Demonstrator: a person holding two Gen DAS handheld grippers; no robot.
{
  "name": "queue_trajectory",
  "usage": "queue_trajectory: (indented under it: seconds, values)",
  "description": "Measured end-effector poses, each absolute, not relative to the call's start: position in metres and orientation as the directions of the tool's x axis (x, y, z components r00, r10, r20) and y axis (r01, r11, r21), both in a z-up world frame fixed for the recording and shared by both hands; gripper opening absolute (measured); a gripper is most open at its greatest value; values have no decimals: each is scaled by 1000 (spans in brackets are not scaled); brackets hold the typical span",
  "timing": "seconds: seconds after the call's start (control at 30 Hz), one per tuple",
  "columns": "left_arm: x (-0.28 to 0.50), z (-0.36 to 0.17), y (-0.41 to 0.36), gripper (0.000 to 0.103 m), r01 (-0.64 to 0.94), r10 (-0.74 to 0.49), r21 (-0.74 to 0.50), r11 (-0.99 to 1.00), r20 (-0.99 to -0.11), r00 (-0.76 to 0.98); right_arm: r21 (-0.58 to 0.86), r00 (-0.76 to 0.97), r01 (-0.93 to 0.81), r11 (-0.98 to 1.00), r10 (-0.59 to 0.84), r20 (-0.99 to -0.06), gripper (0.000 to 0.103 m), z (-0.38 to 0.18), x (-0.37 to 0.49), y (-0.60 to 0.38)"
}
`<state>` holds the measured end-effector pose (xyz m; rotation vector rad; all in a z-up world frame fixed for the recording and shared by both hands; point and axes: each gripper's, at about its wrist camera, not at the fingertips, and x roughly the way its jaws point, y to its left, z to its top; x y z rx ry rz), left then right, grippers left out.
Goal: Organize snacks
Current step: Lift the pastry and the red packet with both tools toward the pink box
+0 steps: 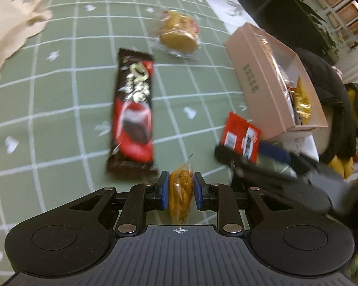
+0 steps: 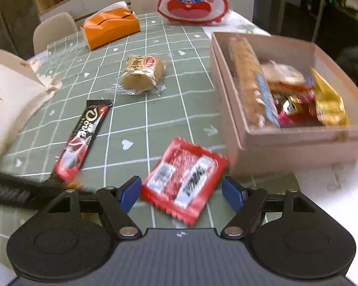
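Left gripper (image 1: 181, 189) clamping small clear-wrapped orange snack (image 1: 181, 195), right gripper (image 2: 181, 191) spread around flat red packet (image 2: 185, 181); lift toward pink cardboard box (image 2: 298, 143) at table edge.

Red packet (image 2: 185, 181) between claw (image 2: 182, 191) pads

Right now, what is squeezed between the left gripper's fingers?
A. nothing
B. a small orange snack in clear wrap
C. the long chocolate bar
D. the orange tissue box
B: in the left wrist view the blue fingers of the left gripper press both sides of the orange snack, while the chocolate bar lies on the table.
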<state>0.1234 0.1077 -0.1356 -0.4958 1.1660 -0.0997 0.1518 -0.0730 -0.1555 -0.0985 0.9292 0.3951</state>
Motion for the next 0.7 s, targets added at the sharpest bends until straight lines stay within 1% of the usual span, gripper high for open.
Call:
queue_trajectory:
  seconds: [0.07, 0.2, 0.27, 0.37, 0.5, 0.57, 0.63, 0.7]
  values:
    - [115, -134, 109, 26, -192, -322, -422, 886, -858, 400, 45, 543, -400, 915, 276, -793, 75, -157, 154, -66]
    - [107, -136, 100, 26, -202, -332, -429, 880, -861, 385, 42, 525, -454, 890, 306, -795, 63, -154, 152, -66]
    - [106, -136, 89, 26, -185, -344, -436, 881, -858, 382, 51, 511, -475, 879, 323, -796, 62, -152, 146, -73]
    - [108, -136, 68, 26, -154, -356, -439, 885, -853, 383, 39, 501, -497, 867, 323, -803, 62, -151, 131, -91]
    - [110, -133, 40, 26, -105, -357, -429, 897, -844, 401, -8, 501, -502, 865, 283, -817, 60, -151, 111, -123]
    - [111, -131, 29, 26, -71, -344, -406, 911, -845, 410, -43, 517, -489, 871, 250, -819, 61, -152, 105, -137]
    - [109, -130, 21, 26, -47, -314, -365, 930, -854, 415, -34, 510, -465, 885, 237, -827, 61, -152, 105, -154]
    - [106, -130, 14, 26, -35, -278, -320, 947, -866, 415, 3, 490, -442, 897, 244, -837, 67, -152, 107, -167]
